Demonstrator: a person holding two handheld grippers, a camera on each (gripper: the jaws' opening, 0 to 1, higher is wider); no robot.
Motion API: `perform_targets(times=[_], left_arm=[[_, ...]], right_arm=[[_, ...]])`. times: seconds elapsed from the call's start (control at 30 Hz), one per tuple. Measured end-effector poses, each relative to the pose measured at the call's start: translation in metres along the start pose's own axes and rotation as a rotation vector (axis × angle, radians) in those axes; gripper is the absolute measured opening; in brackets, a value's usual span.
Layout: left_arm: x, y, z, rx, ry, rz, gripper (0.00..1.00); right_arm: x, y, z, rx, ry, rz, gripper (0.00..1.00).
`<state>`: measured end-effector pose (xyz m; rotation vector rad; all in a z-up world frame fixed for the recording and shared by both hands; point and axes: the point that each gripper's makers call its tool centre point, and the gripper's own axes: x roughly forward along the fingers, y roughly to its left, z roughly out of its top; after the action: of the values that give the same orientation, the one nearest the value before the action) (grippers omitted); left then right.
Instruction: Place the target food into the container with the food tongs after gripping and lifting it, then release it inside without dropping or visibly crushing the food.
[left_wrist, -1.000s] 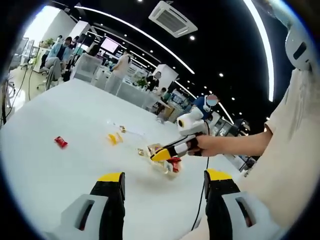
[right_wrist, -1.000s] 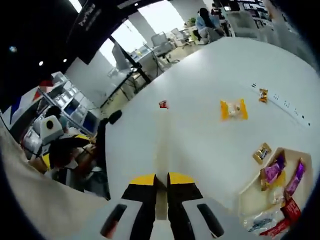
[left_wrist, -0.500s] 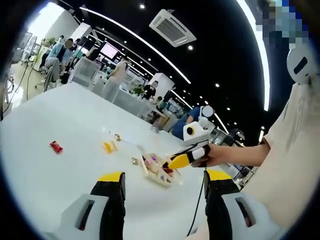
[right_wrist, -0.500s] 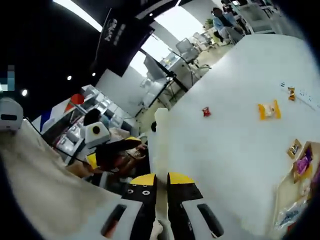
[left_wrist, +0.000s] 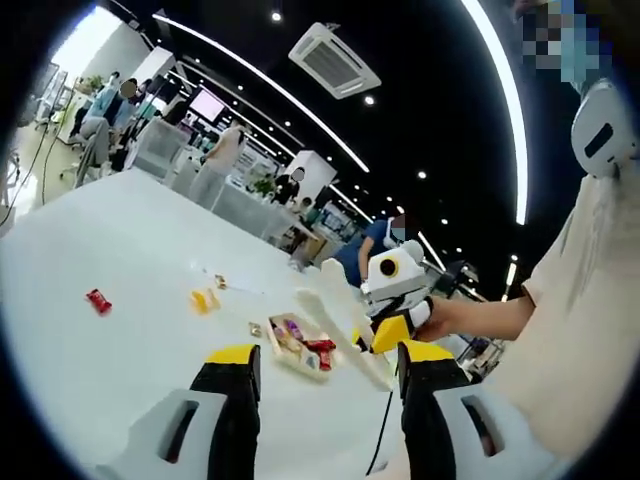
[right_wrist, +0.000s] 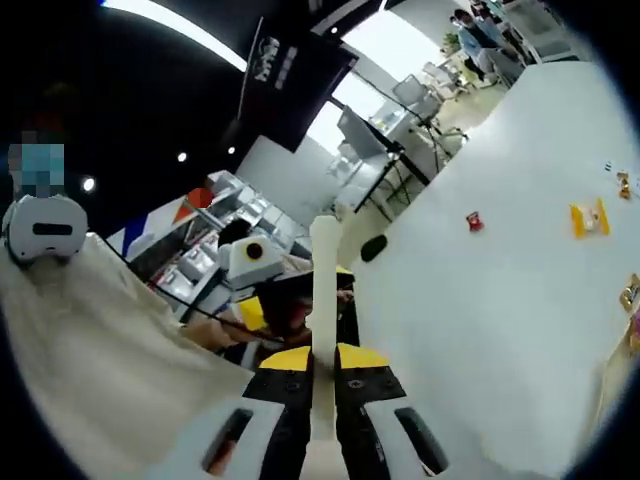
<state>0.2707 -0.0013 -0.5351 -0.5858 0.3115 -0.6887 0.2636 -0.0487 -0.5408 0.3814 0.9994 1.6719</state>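
From my station I count two grippers: the left gripper (left_wrist: 320, 365) and the right gripper (right_wrist: 324, 360). One pair of tongs (right_wrist: 323, 300). One tray (left_wrist: 292, 350) on one white table (left_wrist: 90, 360). Loose on the table: one red packet (left_wrist: 97, 300), one yellow packet (left_wrist: 203, 299), and one small brown packet (left_wrist: 255, 329).

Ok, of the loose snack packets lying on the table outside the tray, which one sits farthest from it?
The small red packet, alone at the far left of the left gripper view. The yellow packet lies between it and the tray, and the small brown one sits right beside the tray.
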Motion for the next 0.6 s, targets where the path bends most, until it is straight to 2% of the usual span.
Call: perform_targets(times=[0.4,0.6], left_arm=[[-0.003,-0.014,0.015,-0.031,-0.062,-0.058,0.38],[-0.005,-0.021,0.016,-0.04,-0.063,-0.079,0.29]], right_arm=[[0.0,0.015,-0.011,0.01,0.038,0.065,0.06],[0.001,0.02,-0.011,0.009,0.047,0.079,0.07]])
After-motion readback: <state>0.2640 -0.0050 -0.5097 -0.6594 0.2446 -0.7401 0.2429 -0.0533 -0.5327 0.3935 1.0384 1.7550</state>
